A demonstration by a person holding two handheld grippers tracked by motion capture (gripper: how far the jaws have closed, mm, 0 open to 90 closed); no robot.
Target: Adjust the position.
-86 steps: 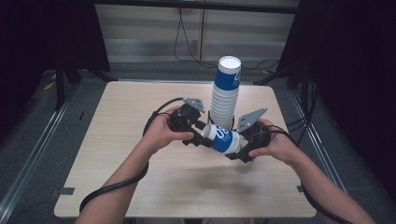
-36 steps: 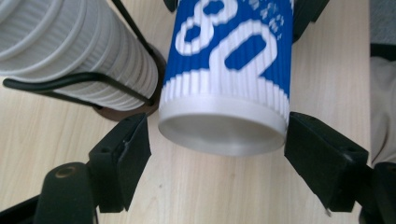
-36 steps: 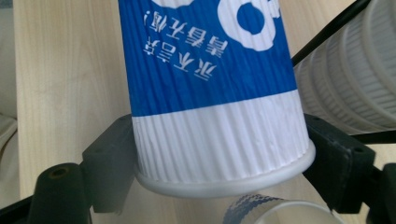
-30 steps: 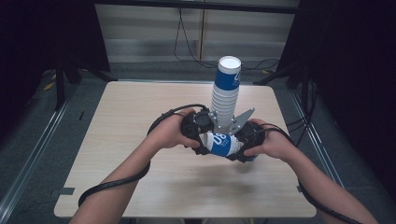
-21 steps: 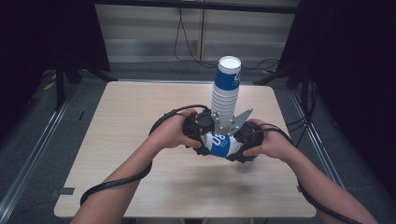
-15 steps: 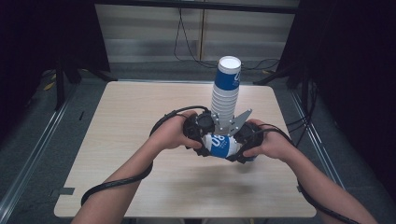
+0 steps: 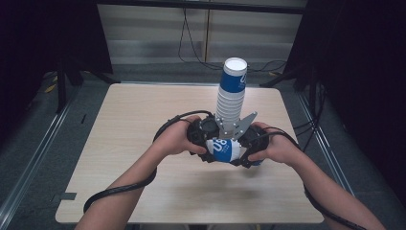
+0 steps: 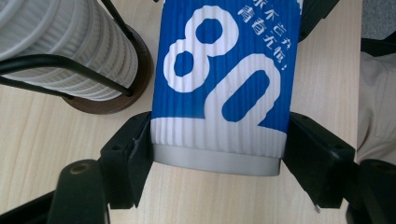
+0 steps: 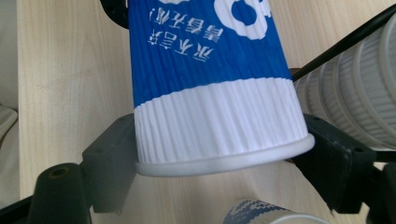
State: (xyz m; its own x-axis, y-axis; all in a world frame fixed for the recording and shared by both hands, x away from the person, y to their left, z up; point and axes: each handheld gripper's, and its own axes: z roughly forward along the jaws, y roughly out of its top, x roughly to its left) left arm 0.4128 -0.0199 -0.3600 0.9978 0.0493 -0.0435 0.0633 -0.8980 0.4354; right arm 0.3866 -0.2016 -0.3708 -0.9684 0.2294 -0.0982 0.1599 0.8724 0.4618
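Blue-and-white paper cup (image 7: 224,149) lies sideways between both grippers: left gripper (image 8: 217,163), jaws just closing, clamps the base end; right gripper (image 9: 219,161) clamps the rim end. Cup stack (image 7: 231,98) stands just behind them on table (image 7: 143,115).

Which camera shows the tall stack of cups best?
The high view: there the stack of cups stands whole and upright on the table, behind the blue cup held by both grippers. The left gripper view catches its ribbed lower part and dark base. The right gripper view shows a slanted piece at the edge.
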